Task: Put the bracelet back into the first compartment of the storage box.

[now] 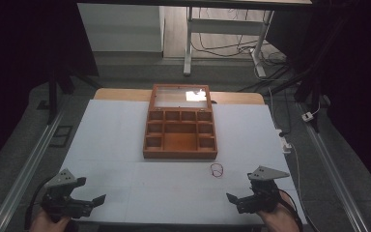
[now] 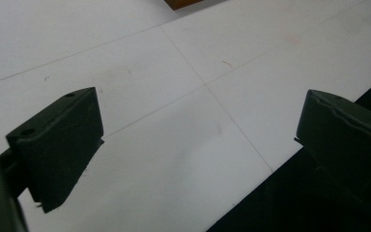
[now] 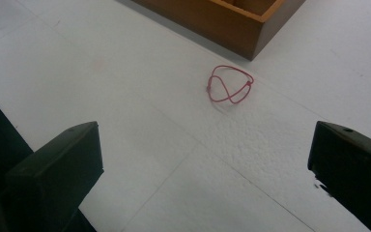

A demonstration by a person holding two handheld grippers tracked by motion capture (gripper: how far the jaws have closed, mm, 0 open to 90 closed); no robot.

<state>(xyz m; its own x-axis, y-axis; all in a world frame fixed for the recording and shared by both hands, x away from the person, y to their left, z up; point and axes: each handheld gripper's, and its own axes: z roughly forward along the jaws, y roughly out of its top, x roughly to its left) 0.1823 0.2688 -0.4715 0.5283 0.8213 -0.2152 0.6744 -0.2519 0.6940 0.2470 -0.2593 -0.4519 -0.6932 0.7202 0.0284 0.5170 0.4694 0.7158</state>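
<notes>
High view: at the near table (image 1: 125, 145) edge, the left gripper (image 1: 89, 193) and right gripper (image 1: 234, 191) both rest with jaws spread wide, holding nothing. Just ahead of the right one lies a red rubber band (image 1: 217, 169), near the open wooden box (image 1: 180, 154) farther on.

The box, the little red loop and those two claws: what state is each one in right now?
Box: lid open, compartments look empty.
Red band: loose on the table, twisted, just in front of the box, untouched.
Left claw: open, holding nothing, near the table's front edge.
Right claw: open, holding nothing, pointed toward the band.
</notes>
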